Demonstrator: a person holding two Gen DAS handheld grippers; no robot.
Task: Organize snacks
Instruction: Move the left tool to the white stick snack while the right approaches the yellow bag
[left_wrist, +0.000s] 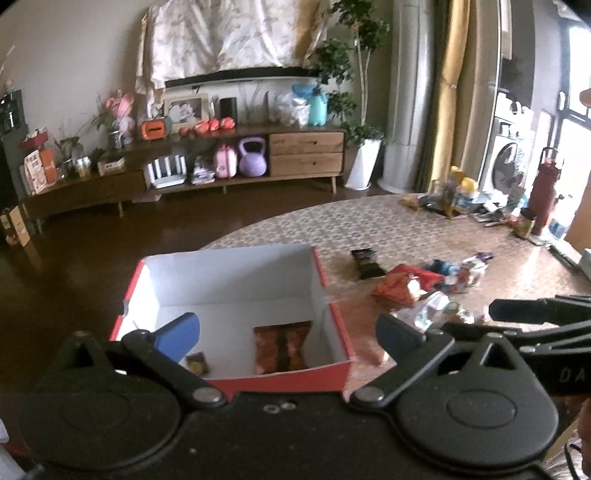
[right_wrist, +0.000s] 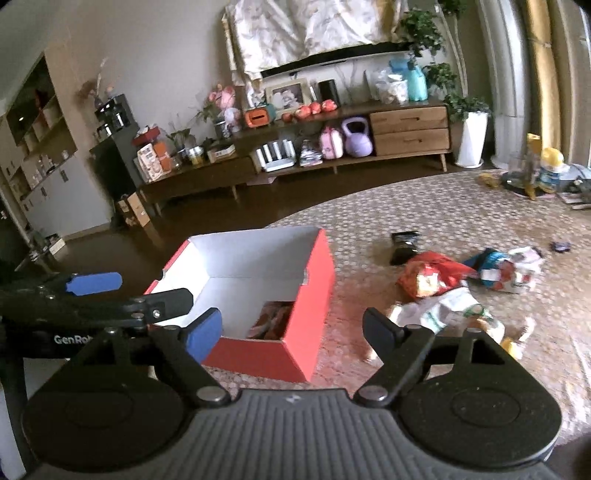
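A long wooden TV cabinet (right_wrist: 408, 127) stands against the far wall, with a purple kettlebell (right_wrist: 357, 137) on its lower shelf. A potted plant (right_wrist: 471, 138) in a white pot stands beside it, and a dark red bottle (left_wrist: 545, 192) stands upright on the patterned tabletop (left_wrist: 369, 225).

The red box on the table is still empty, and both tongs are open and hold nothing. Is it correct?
Not quite. The red box is not empty: the left wrist view shows an orange snack packet lying inside. The left tongs and right tongs are open and hold nothing.
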